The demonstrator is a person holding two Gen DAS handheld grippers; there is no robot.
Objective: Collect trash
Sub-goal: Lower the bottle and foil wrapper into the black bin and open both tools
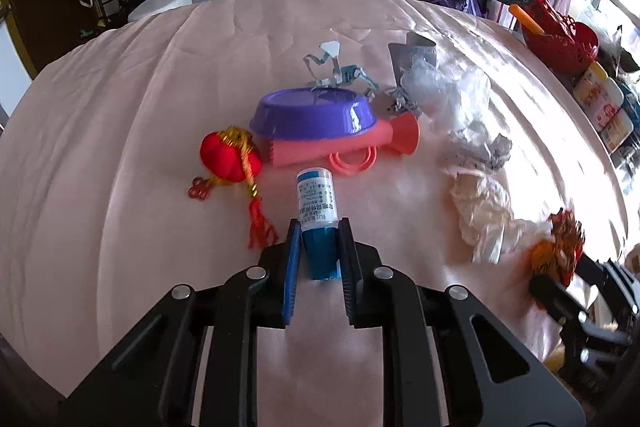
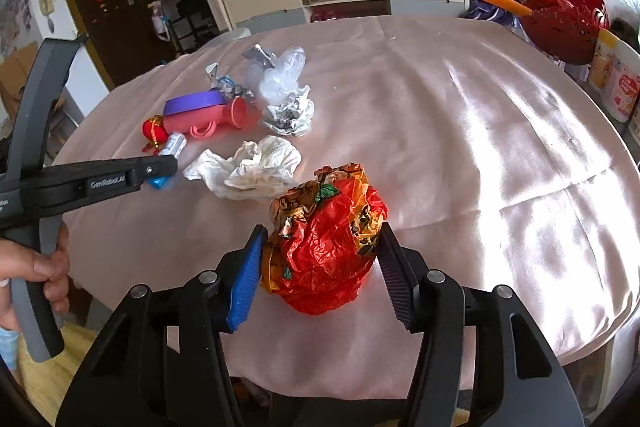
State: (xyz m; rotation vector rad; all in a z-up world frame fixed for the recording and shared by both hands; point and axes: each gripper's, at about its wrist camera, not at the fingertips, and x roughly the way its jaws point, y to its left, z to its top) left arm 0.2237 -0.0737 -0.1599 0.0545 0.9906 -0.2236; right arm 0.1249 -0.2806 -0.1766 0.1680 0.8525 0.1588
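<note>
My left gripper point(image 1: 320, 247) is shut on a small bottle point(image 1: 316, 197) with a white label and a blue end, held just above the pink tablecloth point(image 1: 120, 147). In the right wrist view the same left gripper point(image 2: 166, 167) reaches in from the left with the bottle point(image 2: 176, 143). My right gripper point(image 2: 320, 263) is shut on a crumpled red and orange wrapper point(image 2: 328, 227), both pads against its sides. That wrapper point(image 1: 560, 243) also shows at the right edge of the left wrist view. Crumpled white paper point(image 2: 252, 171) lies between the two grippers.
Silver foil point(image 2: 290, 113), clear plastic point(image 2: 280, 75) and foil strips point(image 1: 336, 71) lie further back. A purple bowl point(image 1: 312, 115), a pink toy horn point(image 1: 340, 145) and a red lantern ornament point(image 1: 230, 157) sit ahead of the left gripper. A red basket point(image 2: 564, 15) stands far right.
</note>
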